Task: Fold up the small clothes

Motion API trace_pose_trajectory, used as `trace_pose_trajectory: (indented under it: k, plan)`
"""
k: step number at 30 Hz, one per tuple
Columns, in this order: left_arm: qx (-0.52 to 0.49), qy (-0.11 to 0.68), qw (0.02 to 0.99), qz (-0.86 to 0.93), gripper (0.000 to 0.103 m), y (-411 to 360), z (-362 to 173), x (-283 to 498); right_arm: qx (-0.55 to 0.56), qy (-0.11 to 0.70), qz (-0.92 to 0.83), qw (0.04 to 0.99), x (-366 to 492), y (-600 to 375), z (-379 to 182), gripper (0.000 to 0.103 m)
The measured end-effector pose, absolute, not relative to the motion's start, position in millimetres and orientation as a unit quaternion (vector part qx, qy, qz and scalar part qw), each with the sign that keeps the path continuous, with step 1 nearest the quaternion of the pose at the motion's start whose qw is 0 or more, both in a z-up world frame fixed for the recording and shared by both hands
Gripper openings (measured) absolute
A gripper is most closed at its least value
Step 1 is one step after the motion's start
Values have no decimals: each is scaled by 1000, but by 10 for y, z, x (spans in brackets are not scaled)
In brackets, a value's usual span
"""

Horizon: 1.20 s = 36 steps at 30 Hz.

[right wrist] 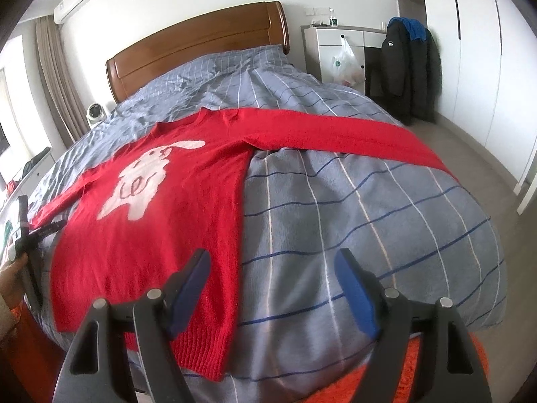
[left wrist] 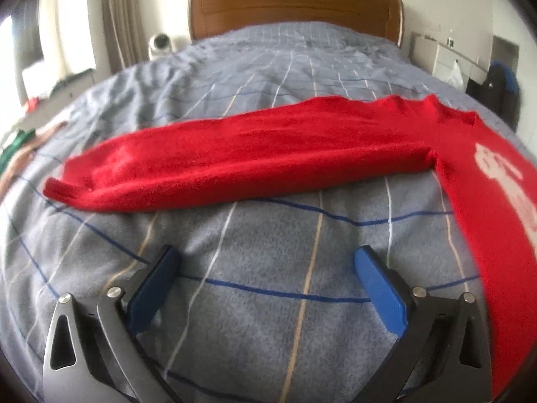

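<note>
A red sweater (right wrist: 161, 235) with a white animal figure lies flat, front up, on the grey checked bedcover (right wrist: 352, 208). One sleeve (left wrist: 235, 158) stretches out to the left in the left wrist view; the other sleeve (right wrist: 352, 134) stretches right toward the bed edge. My left gripper (left wrist: 268, 262) is open and empty, hovering over bare cover below the left sleeve. It also shows at the far left of the right wrist view (right wrist: 27, 228). My right gripper (right wrist: 273, 265) is open and empty above the sweater's right hem edge.
A wooden headboard (right wrist: 201, 43) stands at the far end. A white fan (right wrist: 95, 114) sits left of the bed. A white cabinet (right wrist: 339, 47) and dark hanging jackets (right wrist: 409, 67) stand at the right. An orange rug (right wrist: 419, 369) lies below the bed's near edge.
</note>
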<state>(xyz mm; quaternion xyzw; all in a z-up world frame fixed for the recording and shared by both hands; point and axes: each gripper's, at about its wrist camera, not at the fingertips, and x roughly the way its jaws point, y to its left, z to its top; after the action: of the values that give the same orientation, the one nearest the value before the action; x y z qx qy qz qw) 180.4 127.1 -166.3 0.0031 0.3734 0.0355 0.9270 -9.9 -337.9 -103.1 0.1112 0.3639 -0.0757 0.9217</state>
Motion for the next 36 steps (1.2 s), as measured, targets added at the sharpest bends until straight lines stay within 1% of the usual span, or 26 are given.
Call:
trace_pose_trajectory:
  k: [12,25,36]
  plan:
    - [-3,375,926,33,103,1297,-1657,1810,124,355,-82,923,-108,-3408,-1033,76]
    - [-3,375,926,34,103,1295,-1657,1811,116,367,-82,919,-63,-3379,-1064,76]
    - [-3,375,926,34,103,1295,-1656,1808,162,364,-90,913,-96,-3535,-1090,76]
